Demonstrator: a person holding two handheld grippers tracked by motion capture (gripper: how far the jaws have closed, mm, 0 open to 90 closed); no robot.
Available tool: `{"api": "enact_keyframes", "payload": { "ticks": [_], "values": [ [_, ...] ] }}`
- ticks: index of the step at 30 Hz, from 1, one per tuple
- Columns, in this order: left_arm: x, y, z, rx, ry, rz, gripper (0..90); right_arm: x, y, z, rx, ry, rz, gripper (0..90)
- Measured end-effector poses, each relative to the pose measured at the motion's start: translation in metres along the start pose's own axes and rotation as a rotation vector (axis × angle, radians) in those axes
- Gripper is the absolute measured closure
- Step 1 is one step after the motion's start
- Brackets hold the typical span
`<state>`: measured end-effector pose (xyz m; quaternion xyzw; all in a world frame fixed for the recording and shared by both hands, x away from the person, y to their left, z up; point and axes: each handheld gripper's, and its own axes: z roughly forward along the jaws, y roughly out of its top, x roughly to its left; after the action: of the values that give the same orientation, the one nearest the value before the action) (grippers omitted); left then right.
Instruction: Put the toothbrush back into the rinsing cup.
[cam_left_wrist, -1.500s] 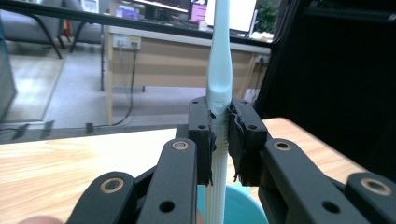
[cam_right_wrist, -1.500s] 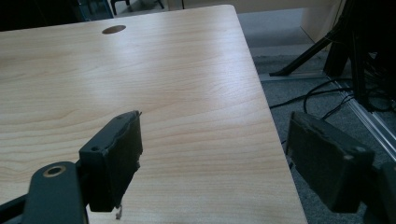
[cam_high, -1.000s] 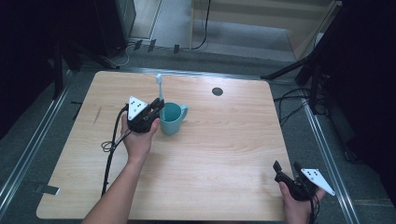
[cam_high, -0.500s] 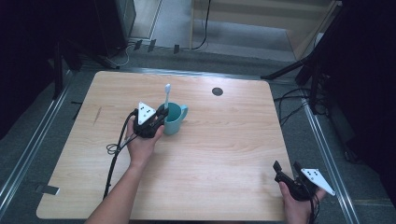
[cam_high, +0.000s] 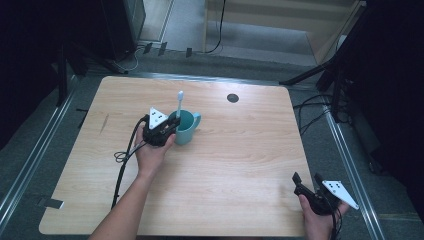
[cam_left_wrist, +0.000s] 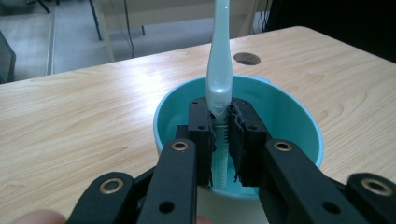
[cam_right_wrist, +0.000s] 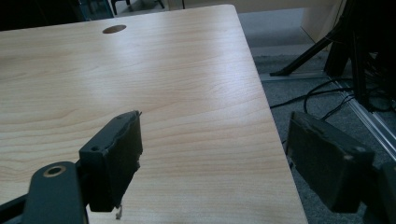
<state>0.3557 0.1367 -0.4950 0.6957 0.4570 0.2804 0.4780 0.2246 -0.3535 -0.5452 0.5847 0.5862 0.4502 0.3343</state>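
Toothbrush (cam_left_wrist: 219, 60) stands upright in the teal mug (cam_high: 184, 127), pinched between your left gripper's (cam_left_wrist: 222, 125) jaws. Your right gripper (cam_right_wrist: 212, 151) hangs over the table's (cam_high: 240, 165) near right corner, jaws wide and empty.

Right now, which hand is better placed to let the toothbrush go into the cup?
The left. Its claw is shut on the toothbrush, held upright with the handle's lower end already inside the teal cup. The right claw is open at the table's near right corner, far from the cup.
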Motion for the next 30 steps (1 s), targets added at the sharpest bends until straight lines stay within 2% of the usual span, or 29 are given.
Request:
{"api": "enact_keyframes", "payload": {
  "ticks": [4,10,18,23,27,29,30],
  "values": [
    [0.0,0.002,0.002,0.023,-0.001,-0.01,80.2,0.0,0.0,0.0,0.001,0.0,0.003,18.6],
    [-0.003,0.005,0.005,0.058,-0.008,0.016,79.7,0.0,0.0,0.0,0.001,0.001,0.003,18.6],
    [-0.003,0.006,0.004,0.056,-0.017,0.004,76.8,0.0,0.0,0.0,0.001,0.0,0.003,18.6],
    [0.0,0.009,-0.001,0.036,-0.021,-0.016,76.4,0.0,0.0,0.0,0.0,0.0,0.004,18.6],
    [0.0,0.014,-0.008,-0.008,-0.031,-0.029,74.8,0.0,0.0,0.0,0.0,0.0,0.002,18.6],
    [-0.002,0.018,-0.016,-0.044,-0.029,-0.041,68.8,0.0,0.0,0.0,0.0,-0.001,0.0,18.6],
    [-0.002,0.018,-0.016,-0.044,-0.029,-0.041,67.2,0.0,0.0,0.0,0.001,-0.001,0.001,18.6]
  ]
}}
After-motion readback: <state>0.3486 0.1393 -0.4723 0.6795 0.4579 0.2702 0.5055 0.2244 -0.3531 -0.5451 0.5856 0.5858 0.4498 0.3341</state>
